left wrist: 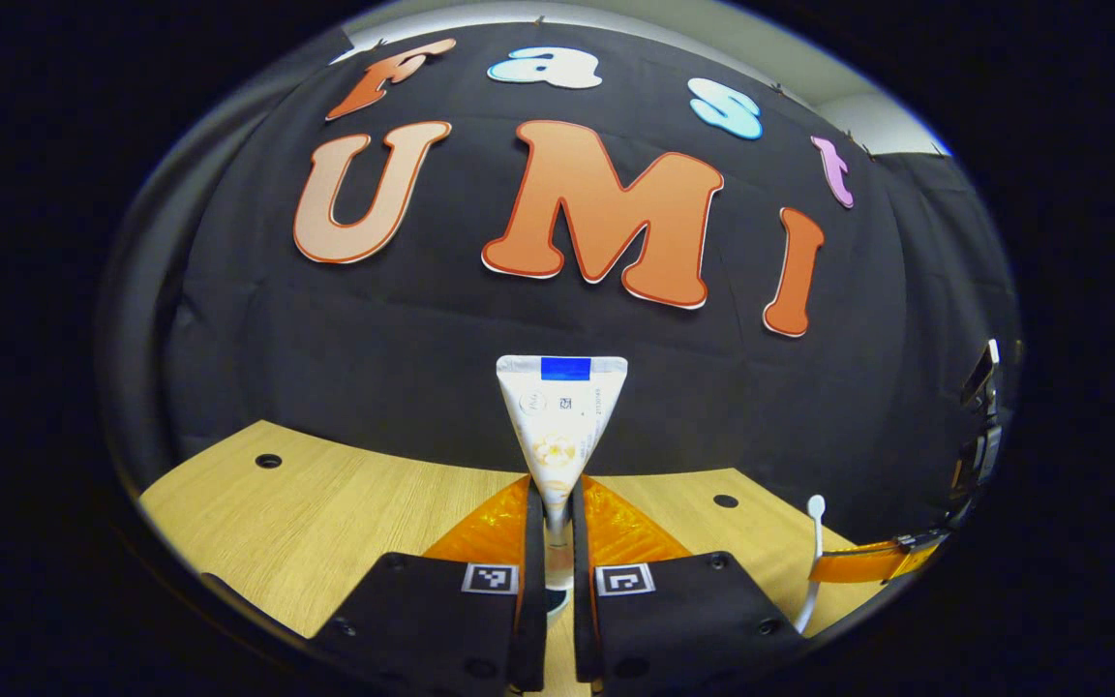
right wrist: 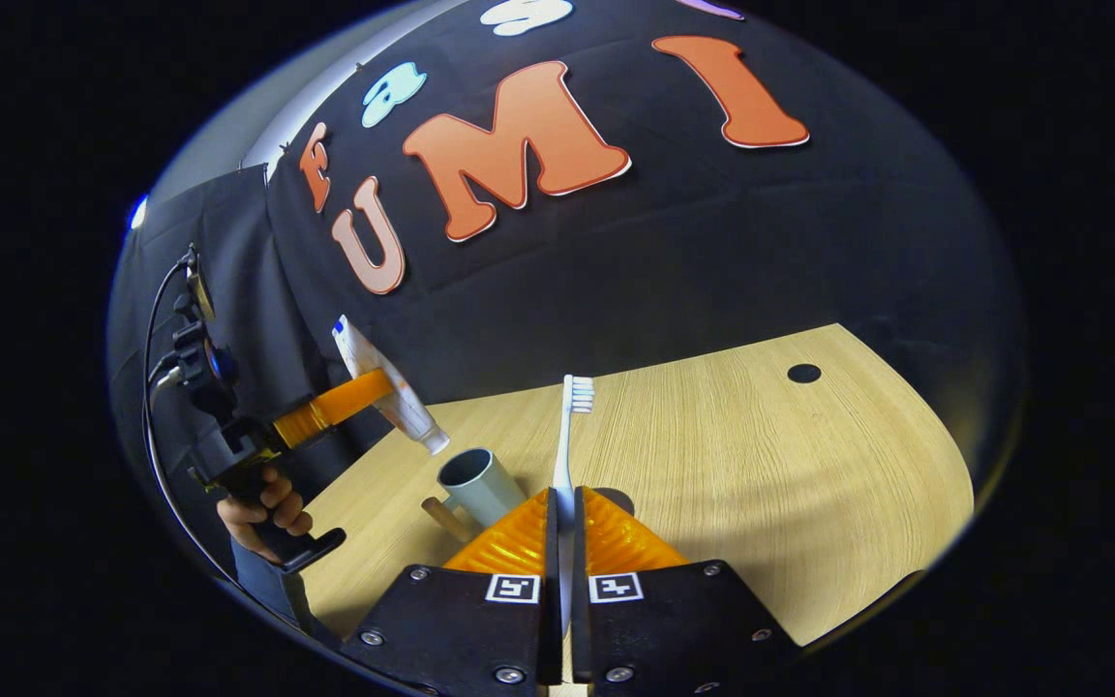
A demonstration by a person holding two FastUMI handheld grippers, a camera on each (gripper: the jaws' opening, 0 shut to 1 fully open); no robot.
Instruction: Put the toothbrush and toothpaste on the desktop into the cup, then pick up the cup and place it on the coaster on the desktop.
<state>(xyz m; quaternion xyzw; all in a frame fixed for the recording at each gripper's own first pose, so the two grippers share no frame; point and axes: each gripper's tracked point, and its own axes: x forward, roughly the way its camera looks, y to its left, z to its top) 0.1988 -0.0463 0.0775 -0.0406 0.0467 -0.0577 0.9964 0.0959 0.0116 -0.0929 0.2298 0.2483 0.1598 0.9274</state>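
Pale wood grain runs across the desktop [right wrist: 761, 465], which is smooth and light, with small dark round holes in it. Your left gripper [left wrist: 557, 542] is clamped on the toothpaste [left wrist: 562, 426], both fingers pressing its narrow lower end. In the left gripper view the soft white tube stands upright between the fingers, fanning out to a flat crimped end with a blue band at the top. In the right gripper view you can see that same tube held above the desk, tilted, its long axis slanting with the cap end pointing down toward the cup [right wrist: 480, 484].

That cup is a grey-blue cylinder with an open round mouth and a stubby wooden-looking handle; it sits on the desktop just below the cap and just left of your right gripper [right wrist: 565, 528]. Your right gripper is closed on the toothbrush [right wrist: 567, 436], pinching the slim white handle. Its long axis runs straight ahead along the fingers, bristle head pointing away from you, over the desk.

A hand [right wrist: 262, 508] holds the left gripper's dark handle.
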